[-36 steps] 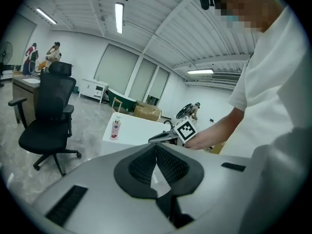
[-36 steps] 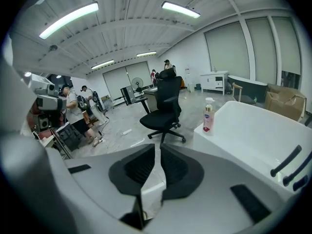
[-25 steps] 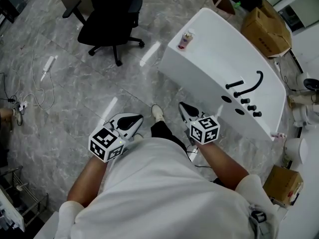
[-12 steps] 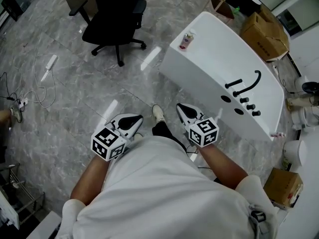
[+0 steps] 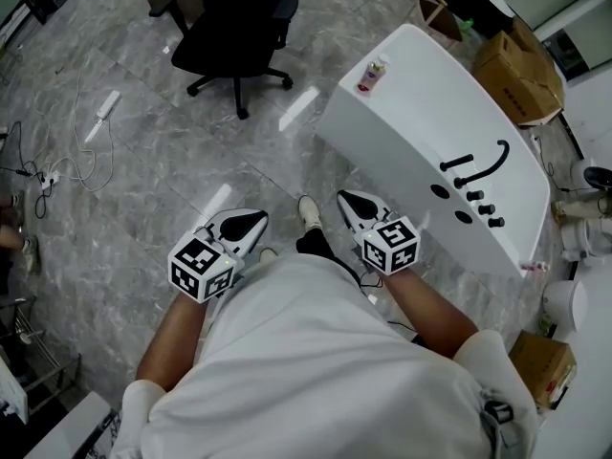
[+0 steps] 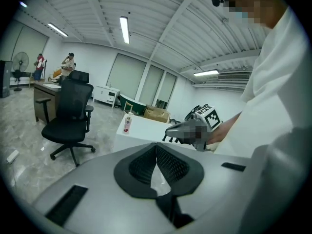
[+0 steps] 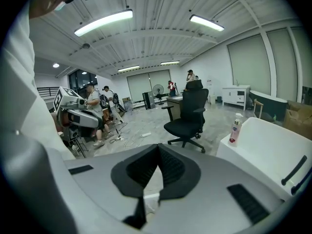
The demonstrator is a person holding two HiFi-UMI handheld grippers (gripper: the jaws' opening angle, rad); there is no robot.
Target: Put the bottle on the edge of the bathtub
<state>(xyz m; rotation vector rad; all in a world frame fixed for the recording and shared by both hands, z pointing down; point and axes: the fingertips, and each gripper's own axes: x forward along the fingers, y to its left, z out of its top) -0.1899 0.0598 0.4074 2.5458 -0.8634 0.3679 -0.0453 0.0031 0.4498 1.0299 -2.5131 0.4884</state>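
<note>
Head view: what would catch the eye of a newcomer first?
The white bathtub fills the upper right, with a small pink-labelled bottle standing on its far corner. A black office chair stands at the top, and near the person's body the left gripper and right gripper are both shut and empty.
</note>
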